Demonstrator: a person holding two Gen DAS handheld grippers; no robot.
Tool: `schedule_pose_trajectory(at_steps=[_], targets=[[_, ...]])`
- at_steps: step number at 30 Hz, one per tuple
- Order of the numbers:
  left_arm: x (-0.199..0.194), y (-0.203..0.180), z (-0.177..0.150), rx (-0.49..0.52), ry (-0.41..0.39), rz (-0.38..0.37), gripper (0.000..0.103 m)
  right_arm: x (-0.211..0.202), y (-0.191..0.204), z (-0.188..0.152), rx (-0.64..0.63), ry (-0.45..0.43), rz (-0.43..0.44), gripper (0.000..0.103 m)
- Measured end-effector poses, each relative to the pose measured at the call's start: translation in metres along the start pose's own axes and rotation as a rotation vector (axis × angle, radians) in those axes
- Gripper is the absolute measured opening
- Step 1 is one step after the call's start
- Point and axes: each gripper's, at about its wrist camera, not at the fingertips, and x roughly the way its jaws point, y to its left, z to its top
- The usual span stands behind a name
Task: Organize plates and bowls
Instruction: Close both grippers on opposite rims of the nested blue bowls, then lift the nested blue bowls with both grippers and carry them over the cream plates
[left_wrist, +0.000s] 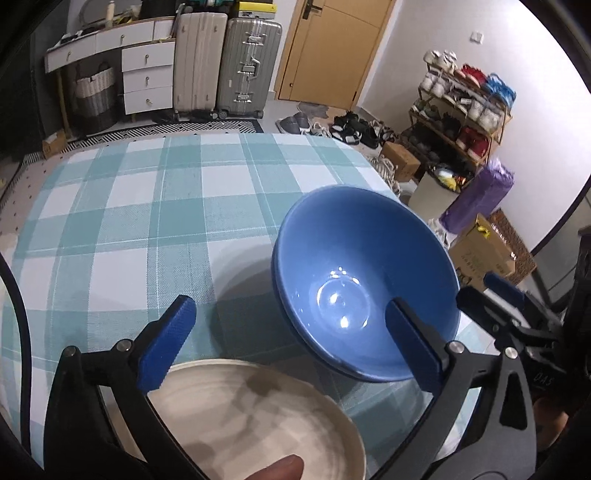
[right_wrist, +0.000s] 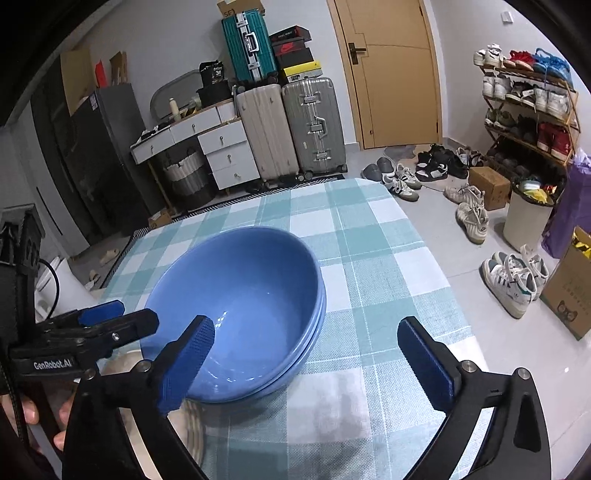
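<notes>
Both tools (left_wrist: 291, 347) (right_wrist: 306, 365) gape wide (seemingly empty-handed).

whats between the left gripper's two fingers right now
In the left wrist view, the open left gripper grips nothing: bare checked tablecloth, the cream plate rim and the blue bowls' near side lie between.

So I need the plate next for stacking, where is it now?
The cream plate lies at the table's near edge, bottom of the left wrist view, just left of the stacked blue bowls.
</notes>
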Motion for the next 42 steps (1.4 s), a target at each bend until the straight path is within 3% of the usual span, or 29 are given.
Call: schedule_pose_trajectory(at_steps=[13, 19, 22, 24, 28, 32, 34, 38, 42], targets=[[0.030, 0.012, 0.003, -0.068, 0.037, -0.022, 0.102, 0.025, -0.020, -0.012, 0.097, 0.052, 0.055, 0.101], [0.043, 0.016, 0.003, -0.098, 0.043, -0.047, 0.100, 0.032, -0.023, -0.016, 0.119, 0.041, 0.128, 0.099], [0.050, 0.017, 0.003, -0.108, 0.053, -0.075, 0.091, 0.035, -0.023, -0.017, 0.128, 0.037, 0.160, 0.092], [0.054, 0.017, 0.002, -0.113, 0.062, -0.092, 0.077, 0.038, -0.023, -0.018, 0.136, 0.044, 0.174, 0.085], [0.058, 0.015, 0.001, -0.120, 0.074, -0.139, 0.066, 0.045, -0.023, -0.018, 0.144, 0.068, 0.194, 0.075], [0.058, 0.012, 0.001, -0.111, 0.077, -0.183, 0.051, 0.041, -0.017, -0.018, 0.115, 0.056, 0.192, 0.074], [0.056, 0.009, 0.001, -0.091, 0.076, -0.171, 0.047, 0.038, -0.013, -0.016, 0.099, 0.044, 0.185, 0.069], [0.055, 0.009, 0.001, -0.087, 0.071, -0.144, 0.037, 0.036, -0.006, -0.013, 0.073, 0.043, 0.149, 0.047], [0.052, 0.010, 0.001, -0.082, 0.068, -0.131, 0.032, 0.035, -0.007, -0.014, 0.075, 0.038, 0.127, 0.042]])
